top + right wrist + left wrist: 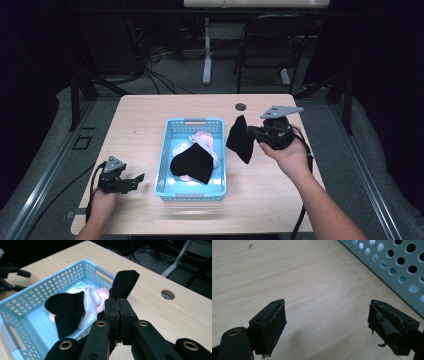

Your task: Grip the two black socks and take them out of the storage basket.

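Note:
My right gripper [252, 131] is shut on a black sock [240, 139] that hangs above the table just right of the light blue basket [166, 150]. In the right gripper view the sock [124, 283] sticks up from between the closed jaws [117, 305], with the basket [30, 292] behind it. Inside the basket lie another black sock [192, 162] and white and pink socks [205, 142]. My left gripper [136, 180] stands open low over the table at the basket's left, nothing between its pads [274, 327].
The basket's perforated wall [392, 265] stands close at the upper right of the left gripper view. A round cable hole [241, 106] is in the tabletop near the far edge. A chair [272, 45] and a table leg stand beyond the table.

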Tool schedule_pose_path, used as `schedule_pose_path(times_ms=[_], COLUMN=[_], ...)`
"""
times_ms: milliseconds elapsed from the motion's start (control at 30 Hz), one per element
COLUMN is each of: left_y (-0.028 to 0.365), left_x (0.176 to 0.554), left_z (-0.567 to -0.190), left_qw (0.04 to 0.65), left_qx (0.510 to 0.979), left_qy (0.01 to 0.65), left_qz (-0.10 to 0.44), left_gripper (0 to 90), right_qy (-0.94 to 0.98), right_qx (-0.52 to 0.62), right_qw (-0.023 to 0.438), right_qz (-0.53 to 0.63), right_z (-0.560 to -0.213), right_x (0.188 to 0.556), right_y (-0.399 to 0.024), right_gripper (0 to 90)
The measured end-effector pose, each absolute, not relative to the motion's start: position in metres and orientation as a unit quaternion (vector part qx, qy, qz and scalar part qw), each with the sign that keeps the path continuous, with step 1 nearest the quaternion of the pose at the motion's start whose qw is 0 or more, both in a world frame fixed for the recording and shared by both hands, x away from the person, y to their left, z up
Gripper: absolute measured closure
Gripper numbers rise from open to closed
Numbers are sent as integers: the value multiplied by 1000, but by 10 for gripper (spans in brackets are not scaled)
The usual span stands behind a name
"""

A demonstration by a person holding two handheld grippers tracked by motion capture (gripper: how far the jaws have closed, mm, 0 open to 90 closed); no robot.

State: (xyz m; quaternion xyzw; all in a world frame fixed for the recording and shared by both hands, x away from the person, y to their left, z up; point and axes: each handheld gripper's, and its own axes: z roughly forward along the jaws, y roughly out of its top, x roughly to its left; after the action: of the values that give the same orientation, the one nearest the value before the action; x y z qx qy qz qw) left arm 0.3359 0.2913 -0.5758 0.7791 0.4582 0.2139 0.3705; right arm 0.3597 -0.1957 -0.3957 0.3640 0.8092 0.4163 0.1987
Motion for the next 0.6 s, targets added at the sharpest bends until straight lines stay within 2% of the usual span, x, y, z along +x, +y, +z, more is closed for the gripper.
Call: schedule_pose_path(times_ms=[400, 600], left_y=[291, 291], left_x=[336, 336], left_z=[-576, -576], left_qw=[369, 369], left_qx=[780, 779], left_qy=[459, 459], left_qz=[212, 213], left_gripper=[151, 151], right_qy=[803, 794], right_qx=[402, 441], right_qw=[190, 184], right_qz=[397, 376], right_z=[-443, -478], right_x=[357, 364], right_y=[-214, -232], right_gripper=[870, 870])
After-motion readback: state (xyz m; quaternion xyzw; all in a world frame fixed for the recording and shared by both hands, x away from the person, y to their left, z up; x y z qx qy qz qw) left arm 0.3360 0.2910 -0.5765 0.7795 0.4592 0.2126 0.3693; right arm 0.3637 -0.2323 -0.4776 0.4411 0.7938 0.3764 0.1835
